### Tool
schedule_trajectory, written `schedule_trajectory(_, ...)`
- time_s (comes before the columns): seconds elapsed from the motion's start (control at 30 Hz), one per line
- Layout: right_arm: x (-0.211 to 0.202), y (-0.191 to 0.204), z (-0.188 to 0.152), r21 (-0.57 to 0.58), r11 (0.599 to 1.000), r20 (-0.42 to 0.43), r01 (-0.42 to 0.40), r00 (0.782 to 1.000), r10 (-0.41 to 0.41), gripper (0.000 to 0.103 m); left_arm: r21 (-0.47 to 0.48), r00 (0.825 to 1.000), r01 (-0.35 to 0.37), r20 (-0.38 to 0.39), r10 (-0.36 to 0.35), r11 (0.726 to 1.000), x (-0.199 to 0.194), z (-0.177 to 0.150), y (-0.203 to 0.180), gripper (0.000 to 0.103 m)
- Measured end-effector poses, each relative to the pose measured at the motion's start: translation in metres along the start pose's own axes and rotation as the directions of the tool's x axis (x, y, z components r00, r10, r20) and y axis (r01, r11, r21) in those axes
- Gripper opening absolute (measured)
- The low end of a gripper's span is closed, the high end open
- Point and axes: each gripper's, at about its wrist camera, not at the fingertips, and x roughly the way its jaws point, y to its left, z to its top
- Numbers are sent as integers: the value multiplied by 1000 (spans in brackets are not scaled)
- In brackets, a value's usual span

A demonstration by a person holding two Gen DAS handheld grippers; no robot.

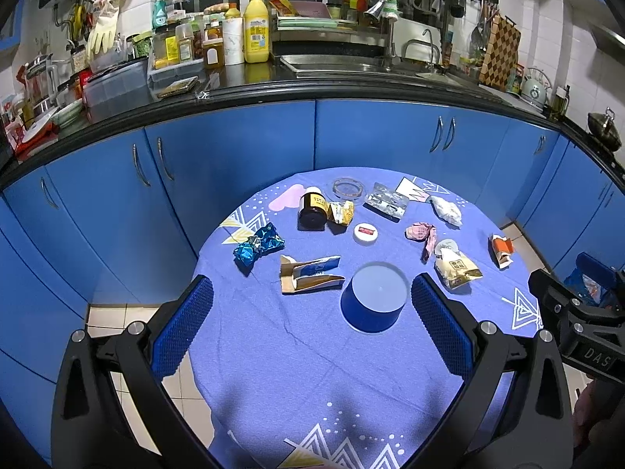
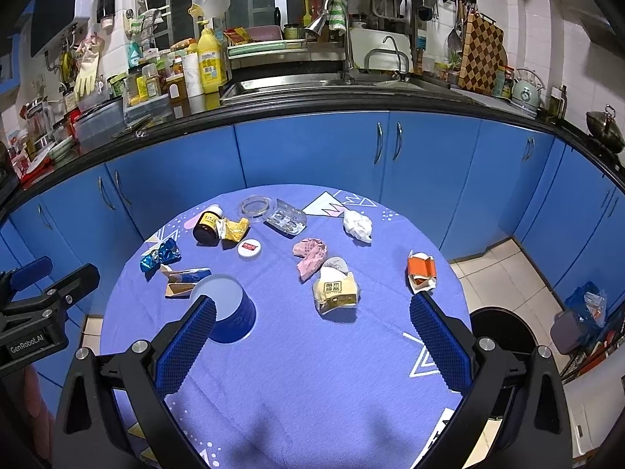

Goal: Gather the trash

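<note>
Trash lies scattered on a round table with a blue cloth point(image 1: 297, 371) point(image 2: 304, 371). I see a blue foil wrapper point(image 1: 258, 247) point(image 2: 161, 255), a torn blue-and-brown carton point(image 1: 310, 273) point(image 2: 183, 279), a yellow wrapper point(image 1: 340, 213) point(image 2: 233, 228), a pink wrapper point(image 1: 422, 234) point(image 2: 310, 254), a cream snack packet point(image 1: 457, 267) point(image 2: 336, 289), an orange torn box point(image 1: 500, 250) point(image 2: 422, 271), a white crumpled tissue point(image 1: 445, 209) point(image 2: 357, 224) and a clear blister pack point(image 1: 386, 201) point(image 2: 287, 217). An upturned blue cup point(image 1: 374, 297) point(image 2: 230, 310) stands near the front. My left gripper point(image 1: 312, 312) and right gripper point(image 2: 312, 324) are open and empty above the table.
A dark jar point(image 1: 312, 211) point(image 2: 207, 226), a glass ashtray point(image 1: 348, 188) point(image 2: 256, 207) and a white lid point(image 1: 365, 233) point(image 2: 249, 249) also sit on the table. Blue cabinets point(image 1: 234, 148) and a cluttered counter run behind. A dark bin point(image 2: 504, 332) stands on the floor at the right.
</note>
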Motion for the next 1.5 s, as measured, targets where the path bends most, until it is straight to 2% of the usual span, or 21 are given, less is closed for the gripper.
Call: schedule_trajectory(1.5, -1, 0, 1, 0, 1000, -14, -8, 1000, 8, 97, 6, 1000, 15, -4, -15, 1000, -3, 1, -5, 100)
